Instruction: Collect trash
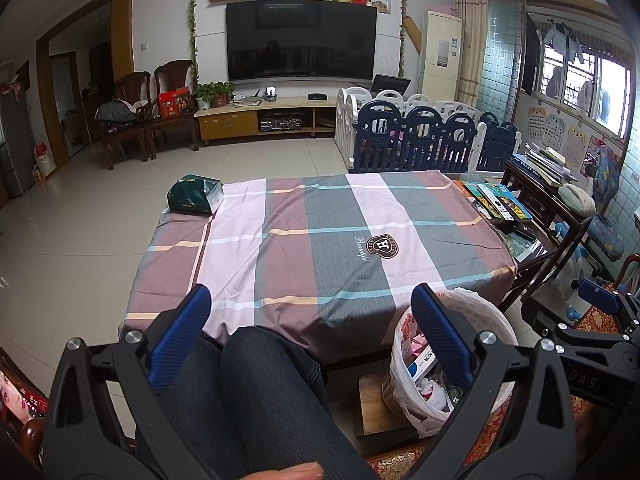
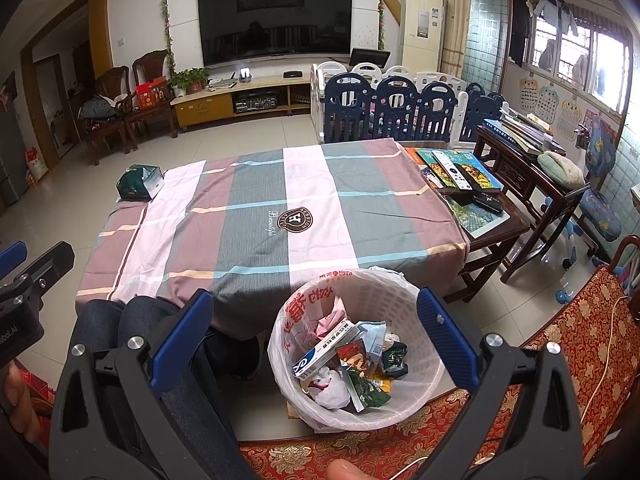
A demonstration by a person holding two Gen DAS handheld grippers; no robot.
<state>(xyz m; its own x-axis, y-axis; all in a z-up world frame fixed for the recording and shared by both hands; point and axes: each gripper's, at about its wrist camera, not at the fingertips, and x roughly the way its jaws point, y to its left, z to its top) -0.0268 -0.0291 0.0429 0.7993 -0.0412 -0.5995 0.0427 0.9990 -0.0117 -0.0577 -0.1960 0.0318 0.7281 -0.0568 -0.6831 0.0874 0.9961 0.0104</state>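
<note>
A white lattice trash basket (image 2: 400, 292) lined with a white plastic bag stands on the floor by the table's near right corner. It holds several wrappers and a small white and blue box (image 2: 326, 350). My right gripper (image 2: 316, 336) is open and empty just above the basket. My left gripper (image 1: 310, 328) is open and empty over the person's lap, near the table's front edge; the basket (image 1: 486, 308) shows at its right finger. A dark green packet (image 1: 195, 195) lies on the table's far left corner, also in the right wrist view (image 2: 140, 182).
The table (image 2: 256, 208) wears a plaid cloth. Books and remotes (image 2: 456, 170) lie on a glass-topped side table at the right. A wooden desk (image 2: 520, 160) with books, a playpen fence (image 2: 392, 112) behind, the person's legs (image 1: 260, 392), and a red patterned cushion (image 2: 580, 340).
</note>
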